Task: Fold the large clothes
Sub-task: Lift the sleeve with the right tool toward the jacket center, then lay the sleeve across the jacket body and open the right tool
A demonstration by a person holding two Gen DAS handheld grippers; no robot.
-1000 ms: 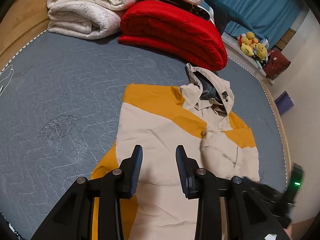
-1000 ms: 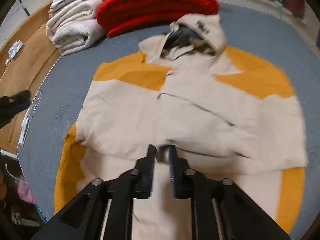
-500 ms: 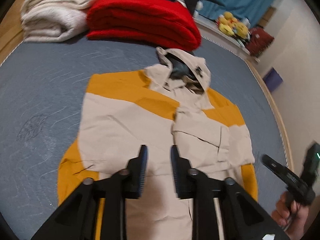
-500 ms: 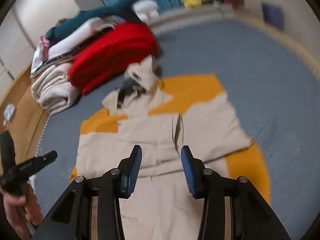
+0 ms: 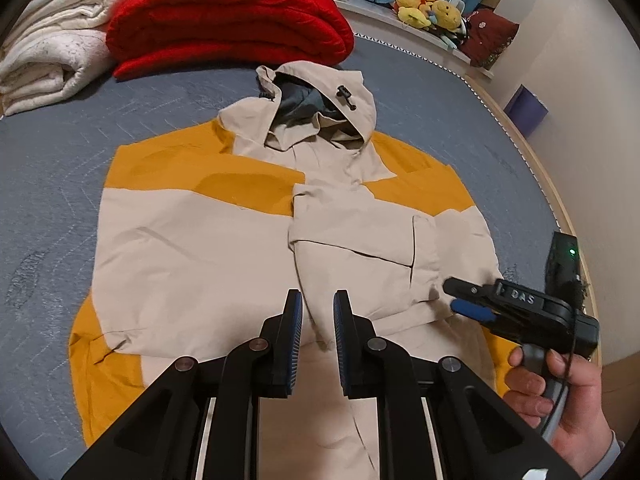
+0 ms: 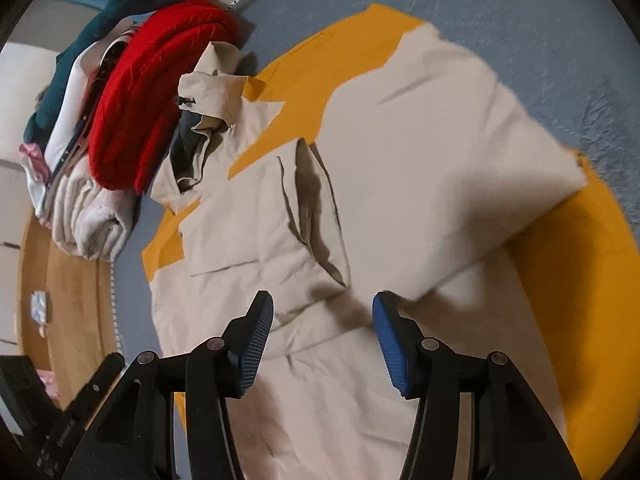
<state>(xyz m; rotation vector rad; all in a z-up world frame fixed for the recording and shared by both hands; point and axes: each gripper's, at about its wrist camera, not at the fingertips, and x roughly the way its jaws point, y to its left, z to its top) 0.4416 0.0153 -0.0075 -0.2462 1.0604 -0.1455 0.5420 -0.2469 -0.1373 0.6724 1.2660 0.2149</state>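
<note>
A beige and orange hooded jacket lies front-up on the grey mattress, hood at the far end and sleeves folded across the chest. My left gripper hovers over the jacket's lower middle; its jaws stand a narrow gap apart with nothing pinched. My right gripper hangs over the jacket near a folded sleeve, jaws opening and empty. In the left wrist view a hand holds that right gripper, its tips close to the sleeve's end at the jacket's right edge.
A folded red blanket and a rolled white blanket sit at the mattress's far end. Yellow plush toys lie beyond. A purple box stands by the wall at right. Wooden floor borders the mattress.
My left jaws have narrowed as the gripper shifted across the jacket. My right jaws have widened from nearly closed, and that gripper has rolled and sunk toward the jacket's right side.
</note>
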